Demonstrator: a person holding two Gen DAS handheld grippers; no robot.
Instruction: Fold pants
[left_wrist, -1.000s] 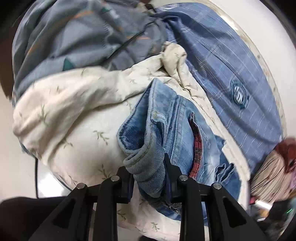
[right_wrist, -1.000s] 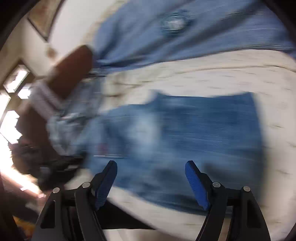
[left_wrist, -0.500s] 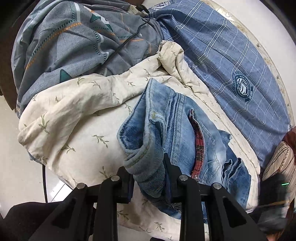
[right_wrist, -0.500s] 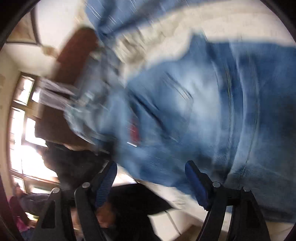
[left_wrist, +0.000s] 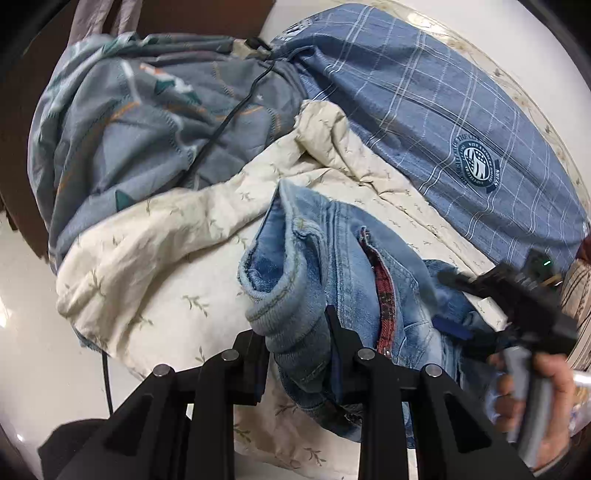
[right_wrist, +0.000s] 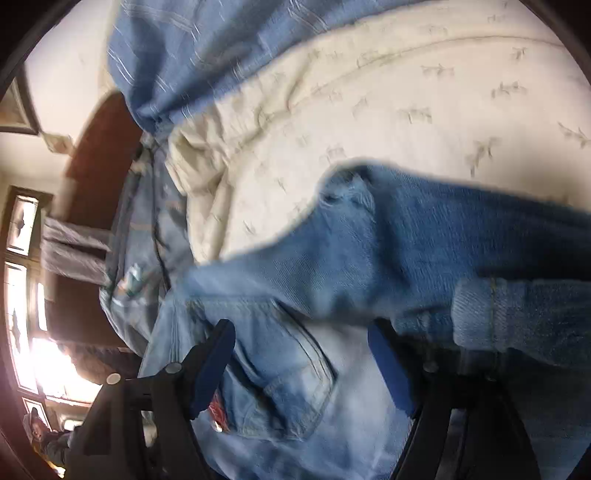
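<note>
On the bed, atop a cream leaf-print quilt (left_wrist: 155, 258), lie the jeans (left_wrist: 354, 266), bunched, waistband end lifted toward the left gripper (left_wrist: 297, 354). Its fingers are closed down narrow on a rolled fold of waistband denim, cloth pinched between both pads. Red plaid lining (left_wrist: 384, 295) shows at the fly.

Left wrist view only: right gripper (left_wrist: 452, 306) enters from the right edge, a hand (left_wrist: 532, 391) on its handle, blue pads over the far side of the jeans. Also a blue plaid pillow (left_wrist: 424, 99) with a round badge, a grey patterned blanket (left_wrist: 140, 122), and a black cable (left_wrist: 236, 107) across it.

Right wrist view only: a back pocket (right_wrist: 291, 391) with a small red tab sits between the right gripper's (right_wrist: 299, 365) fingers; they stand wide apart and neither pad visibly presses the denim. A jeans leg (right_wrist: 461, 251) runs across the frame above them, over the quilt (right_wrist: 369, 110).

Hard to read: right wrist view is motion-blurred, so whether the pads touch the cloth beneath is unclear. Right gripper in the left view is smeared too. Lower jeans are cut off behind the left gripper's body; leg ends are out of frame.
</note>
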